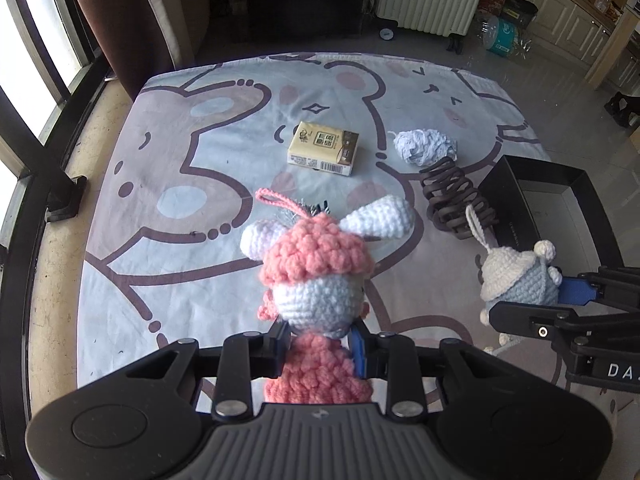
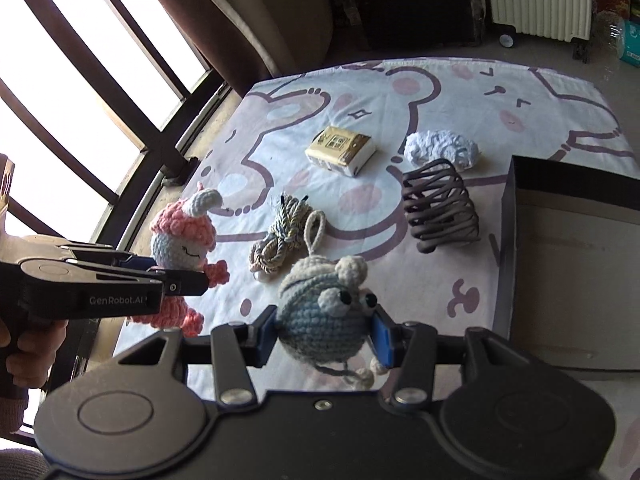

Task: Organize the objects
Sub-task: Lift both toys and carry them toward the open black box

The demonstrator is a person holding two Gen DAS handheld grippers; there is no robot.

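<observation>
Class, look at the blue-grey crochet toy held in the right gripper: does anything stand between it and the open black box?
Nothing visible does. The blue-grey crochet toy, clamped in the right gripper, is raised above the cloth, with the black box open to its right. The brown hair claw lies farther back, off that path.

Pink doll (image 1: 316,276) and blue-grey doll (image 2: 324,320): crocheted yarn, nubbly. Tablecloth (image 1: 224,152): smooth printed fabric. Tissue pack (image 1: 323,148): glossy plastic wrap. Box (image 2: 576,216): matt black card. Gripper bodies: matt black plastic.

left hand-held gripper (image 1: 320,350) clamps pink crochet doll (image 1: 316,280); tissue pack (image 1: 323,148) beyond.
</observation>
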